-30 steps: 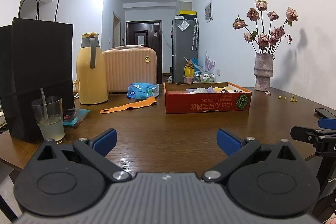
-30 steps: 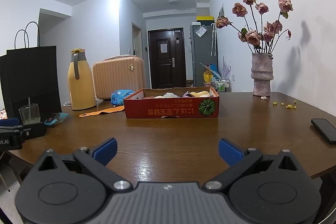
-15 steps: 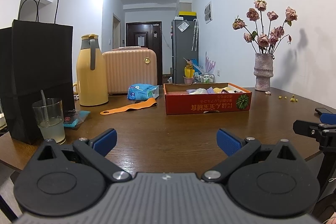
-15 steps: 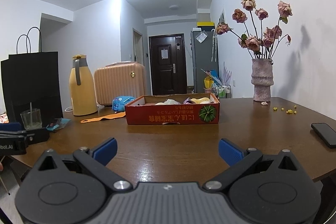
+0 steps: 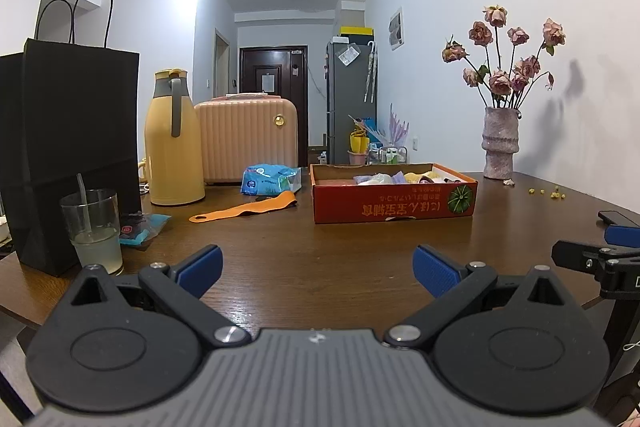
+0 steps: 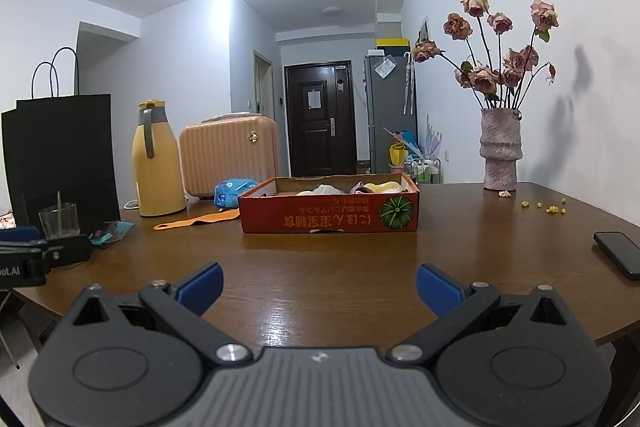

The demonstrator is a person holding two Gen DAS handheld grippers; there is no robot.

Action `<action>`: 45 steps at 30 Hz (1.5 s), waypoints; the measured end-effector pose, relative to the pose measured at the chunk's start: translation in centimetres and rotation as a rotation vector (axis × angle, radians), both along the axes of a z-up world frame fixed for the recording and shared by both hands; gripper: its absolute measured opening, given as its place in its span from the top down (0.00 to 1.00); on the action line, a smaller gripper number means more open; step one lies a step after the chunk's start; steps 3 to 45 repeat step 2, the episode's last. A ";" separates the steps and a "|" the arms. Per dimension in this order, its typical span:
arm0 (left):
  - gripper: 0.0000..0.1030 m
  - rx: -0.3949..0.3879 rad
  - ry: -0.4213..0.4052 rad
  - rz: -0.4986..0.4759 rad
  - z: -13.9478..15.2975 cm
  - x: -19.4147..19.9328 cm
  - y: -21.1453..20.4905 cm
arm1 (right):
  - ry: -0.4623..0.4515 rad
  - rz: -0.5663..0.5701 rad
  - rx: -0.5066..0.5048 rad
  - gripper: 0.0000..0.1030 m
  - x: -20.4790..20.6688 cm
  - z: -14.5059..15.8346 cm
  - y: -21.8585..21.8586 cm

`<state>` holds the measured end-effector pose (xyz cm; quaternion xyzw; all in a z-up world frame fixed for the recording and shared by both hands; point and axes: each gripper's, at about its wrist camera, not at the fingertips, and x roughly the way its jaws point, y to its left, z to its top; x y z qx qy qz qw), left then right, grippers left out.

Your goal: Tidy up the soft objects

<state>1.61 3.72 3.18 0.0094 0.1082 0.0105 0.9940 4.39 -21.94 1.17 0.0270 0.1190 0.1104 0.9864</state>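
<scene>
A shallow red cardboard box sits mid-table with several soft pale, yellow and purple items inside, only their tops showing. An orange strap lies flat to its left, and a blue soft pack rests behind the strap. My left gripper hovers open over the near table edge, well short of the box, nothing between its fingers. My right gripper is open too, empty, at about the same distance from the box.
Black paper bag, glass with a straw, yellow thermos jug and pink case stand at the left. A vase of dried roses stands back right, a phone near the right edge. Brown table lies bare between grippers and box.
Both grippers have tilted upward slightly, so the table scene sits lower in each view. They stay open and hold nothing. Objects on the table have not moved.
</scene>
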 end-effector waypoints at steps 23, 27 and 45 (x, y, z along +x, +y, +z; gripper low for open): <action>0.00 0.006 -0.004 0.000 0.1 0.0 -0.1 | 0.001 -0.001 0.001 0.00 0.0 -0.1 0.0; 0.00 0.006 -0.004 0.000 0.1 0.0 -0.1 | 0.001 -0.001 0.001 0.00 0.0 -0.1 0.0; 0.00 0.006 -0.004 0.000 0.1 0.0 -0.1 | 0.001 -0.001 0.001 0.00 0.0 -0.1 0.0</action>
